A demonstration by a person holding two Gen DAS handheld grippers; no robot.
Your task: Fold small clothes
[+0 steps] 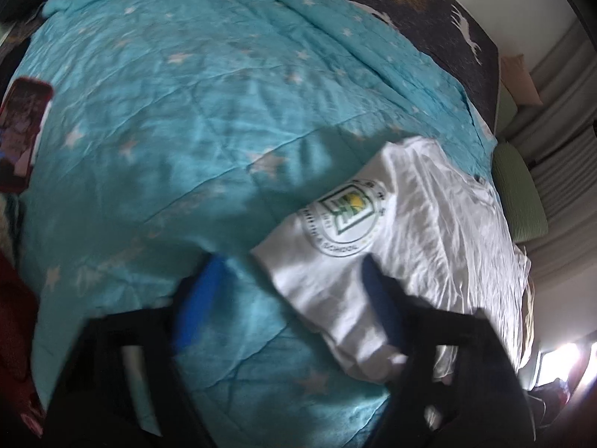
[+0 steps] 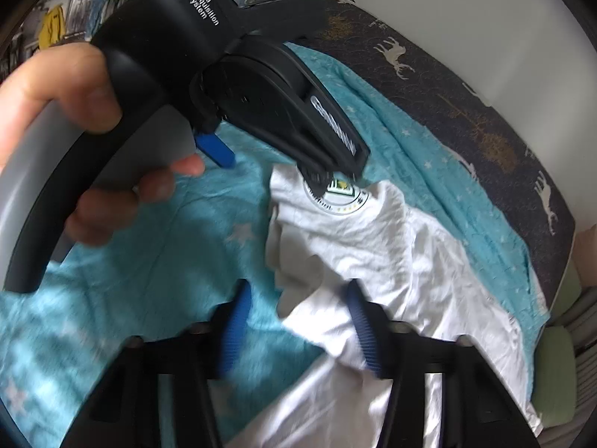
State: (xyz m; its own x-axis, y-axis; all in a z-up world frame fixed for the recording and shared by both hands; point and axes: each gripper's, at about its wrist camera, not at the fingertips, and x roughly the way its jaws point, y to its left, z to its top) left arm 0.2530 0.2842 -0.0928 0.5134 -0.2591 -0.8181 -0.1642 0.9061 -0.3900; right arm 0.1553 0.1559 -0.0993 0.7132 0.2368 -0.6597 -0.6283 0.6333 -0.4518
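Observation:
A white T-shirt [image 1: 418, 231] with a round green school crest [image 1: 345, 220] lies partly folded on a turquoise star-print quilt [image 1: 194, 119]. My left gripper [image 1: 291, 283] is open, its blue-padded fingers straddling the shirt's near left corner, just above it. In the right wrist view the shirt [image 2: 377, 246] lies ahead. My right gripper [image 2: 298, 313] is open over the shirt's lower left edge, holding nothing. The left gripper's black body [image 2: 261, 86], held in a hand, hangs over the crest [image 2: 337, 192].
A dark deer-print sheet [image 1: 440, 18] borders the quilt at the far side. A red phone [image 1: 22, 130] lies at the quilt's left edge. A green cushion [image 1: 518, 194] and curtains stand at right. Dark red cloth [image 1: 15, 321] lies at lower left.

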